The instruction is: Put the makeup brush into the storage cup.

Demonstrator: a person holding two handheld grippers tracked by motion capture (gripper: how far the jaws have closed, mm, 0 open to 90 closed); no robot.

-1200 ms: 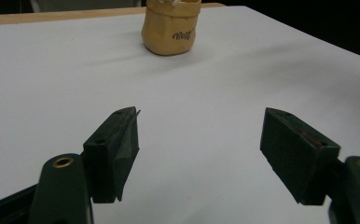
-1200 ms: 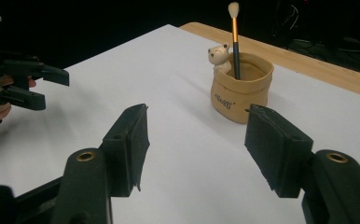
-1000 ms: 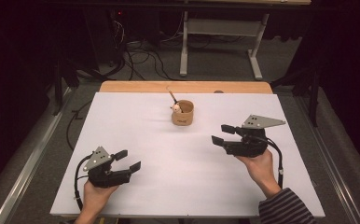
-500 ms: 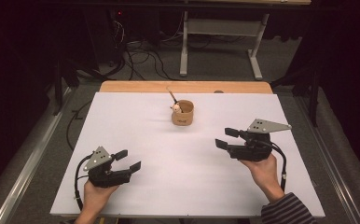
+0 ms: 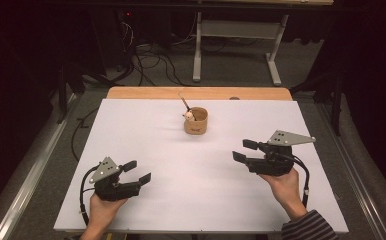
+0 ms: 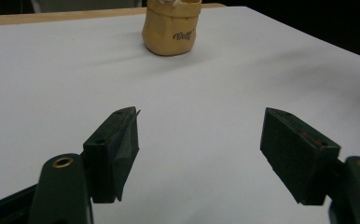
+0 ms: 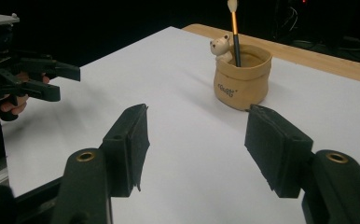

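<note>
A small tan pot [image 5: 196, 121] stands at the back middle of the white table top [image 5: 146, 130], with a little bear figure [image 7: 221, 46] and a thin stick [image 7: 234, 32] poking out of it. My left gripper [image 5: 138, 171] rests near the front left, jaws open and empty, pointing right and away. In the left gripper view its jaws [image 6: 199, 133] frame bare white surface, with the pot [image 6: 171, 28] far ahead. My right gripper [image 5: 241, 150] hovers at the right, open and empty, pointing left. Its jaws [image 7: 194, 126] stand short of the pot [image 7: 243, 84].
A wooden strip [image 5: 201, 93] runs along the table's far edge. Beyond it are a desk frame [image 5: 236, 45] and cables on a dark floor. The left gripper [image 7: 52, 79] appears far off in the right gripper view.
The right gripper has drifted slightly toward the near edge and to the right. The left gripper has stayed put.
</note>
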